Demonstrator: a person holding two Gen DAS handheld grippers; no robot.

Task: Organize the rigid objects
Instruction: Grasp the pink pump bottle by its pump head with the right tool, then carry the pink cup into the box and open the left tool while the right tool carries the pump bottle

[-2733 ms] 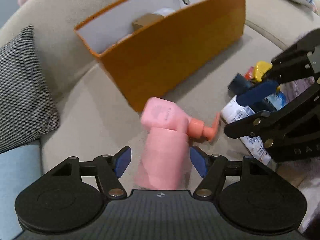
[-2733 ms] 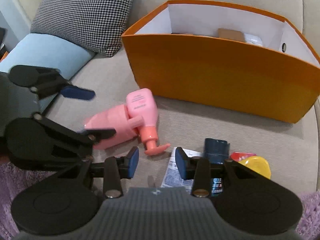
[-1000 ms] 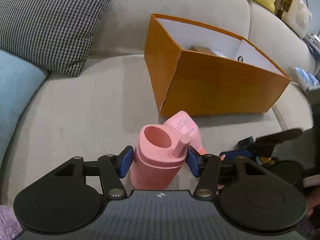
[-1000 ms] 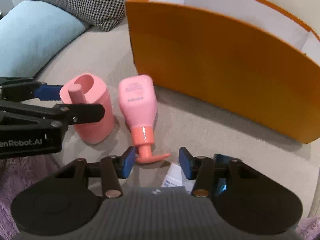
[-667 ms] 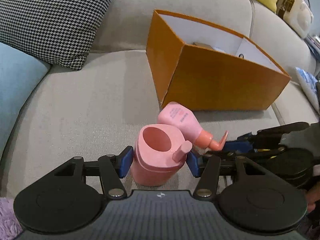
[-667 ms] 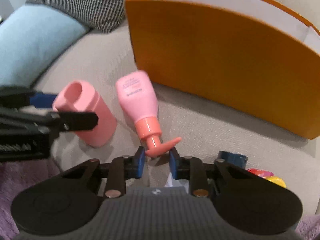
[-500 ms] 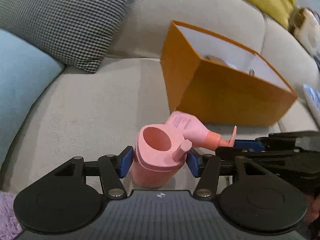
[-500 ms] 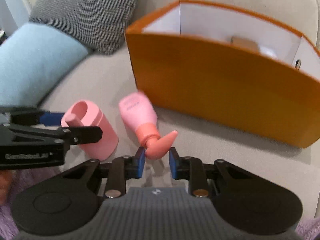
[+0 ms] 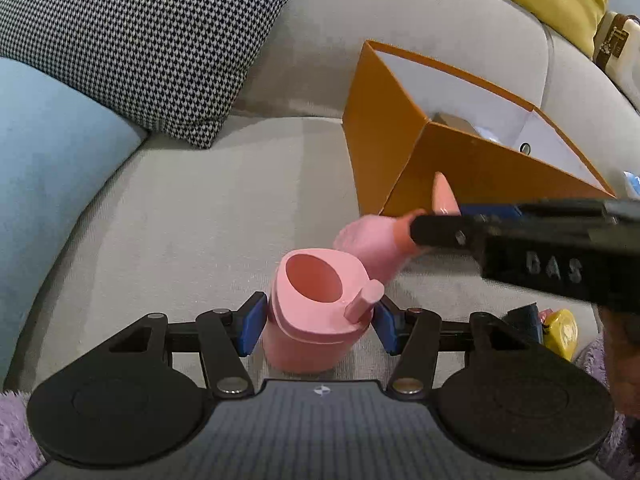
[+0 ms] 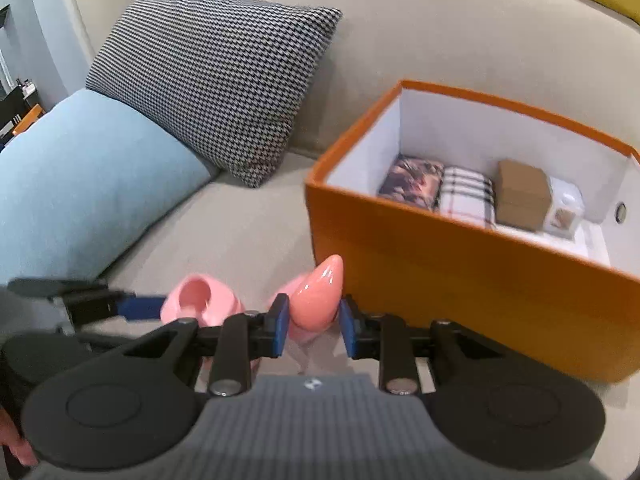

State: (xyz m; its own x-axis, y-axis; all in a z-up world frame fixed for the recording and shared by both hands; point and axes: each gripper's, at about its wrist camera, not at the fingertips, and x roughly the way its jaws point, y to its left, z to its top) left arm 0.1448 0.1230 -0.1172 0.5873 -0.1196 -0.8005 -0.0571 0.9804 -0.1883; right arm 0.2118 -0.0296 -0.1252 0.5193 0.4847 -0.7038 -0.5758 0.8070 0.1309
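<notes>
Black left tongs (image 9: 318, 322) and right tongs (image 10: 312, 330), blue pads, silver screws, ribbed grey housings.

The pink cup (image 9: 316, 312) stands upright on the sofa seat, its mouth open and a short stub at its rim. Just beside it the pink pump bottle (image 9: 370, 244) hangs tilted, its coral nozzle (image 10: 318, 294) pointing up, body blurred. The orange box (image 10: 460, 280), white inside, sits open nearby and holds a dark patterned packet, a plaid one, a brown carton and a small white item.
</notes>
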